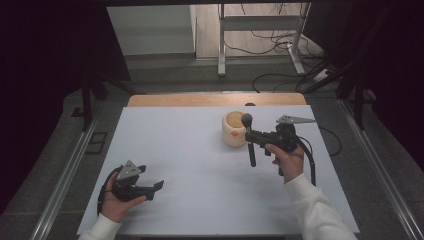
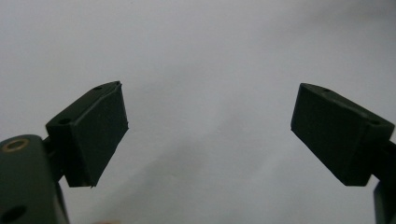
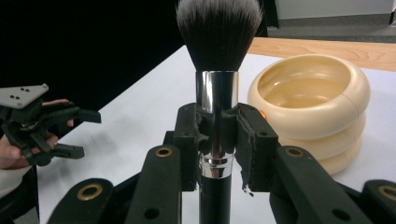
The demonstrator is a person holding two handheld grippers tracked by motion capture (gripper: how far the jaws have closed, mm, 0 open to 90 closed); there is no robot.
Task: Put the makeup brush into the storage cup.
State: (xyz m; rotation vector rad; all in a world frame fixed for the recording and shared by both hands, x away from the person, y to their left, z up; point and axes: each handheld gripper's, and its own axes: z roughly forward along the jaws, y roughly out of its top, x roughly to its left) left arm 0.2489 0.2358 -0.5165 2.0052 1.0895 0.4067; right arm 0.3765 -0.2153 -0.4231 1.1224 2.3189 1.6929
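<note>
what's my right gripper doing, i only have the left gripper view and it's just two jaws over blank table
Observer: The right gripper is shut on a makeup brush, clamped on its silver collar, bristles up.
Operator: anything near it
Observer: A cream ribbed bowl stands on the table right beside the brush head.
Operator: is the brush in the bowl
Observer: No. In the right gripper view the bristles are beside the bowl, outside its rim, and the handle hangs down below the jaws.
Operator: and my left one from above
Observer: In the high view the left gripper is at the near left of the table, jaws open and nothing between them.
</note>
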